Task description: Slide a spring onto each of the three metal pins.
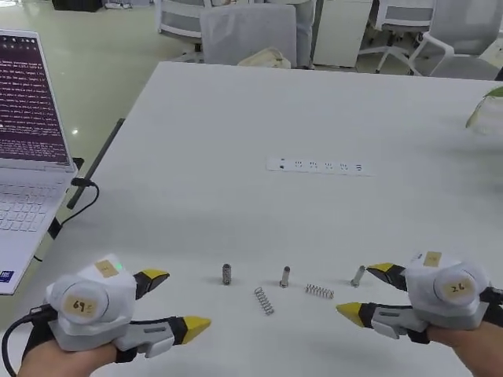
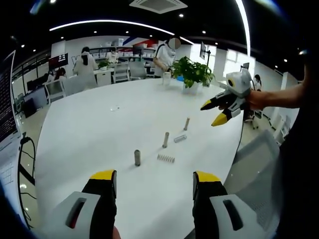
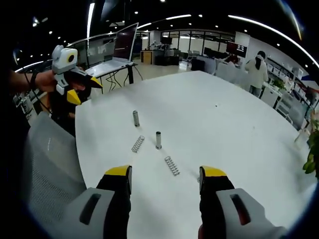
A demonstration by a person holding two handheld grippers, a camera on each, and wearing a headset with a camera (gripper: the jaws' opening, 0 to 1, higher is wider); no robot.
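Note:
Three short metal pins stand in a row on the white table (image 1: 236,126). The left pin (image 1: 226,273) (image 2: 137,157) (image 3: 135,118) has a spring coiled around it. The middle pin (image 1: 284,276) (image 2: 165,140) (image 3: 158,140) is bare, and so is the right pin (image 1: 358,276) (image 2: 186,124), which looks tilted. Two loose springs lie flat: one (image 1: 264,300) (image 2: 166,158) (image 3: 137,143) between the left and middle pins, the other (image 1: 319,291) (image 2: 180,138) (image 3: 172,165) between the middle and right pins. My left gripper (image 1: 174,299) (image 2: 154,177) (image 3: 82,89) is open and holds nothing, left of the row. My right gripper (image 1: 365,290) (image 3: 166,173) (image 2: 214,112) is open beside the right pin.
An open laptop (image 1: 27,149) sits at the table's left edge with a black cable (image 1: 78,196) beside it. A white power strip (image 1: 314,166) lies mid-table. A potted plant (image 1: 487,110) (image 2: 192,74) is at the far right. Office chairs (image 1: 251,31) stand behind the table.

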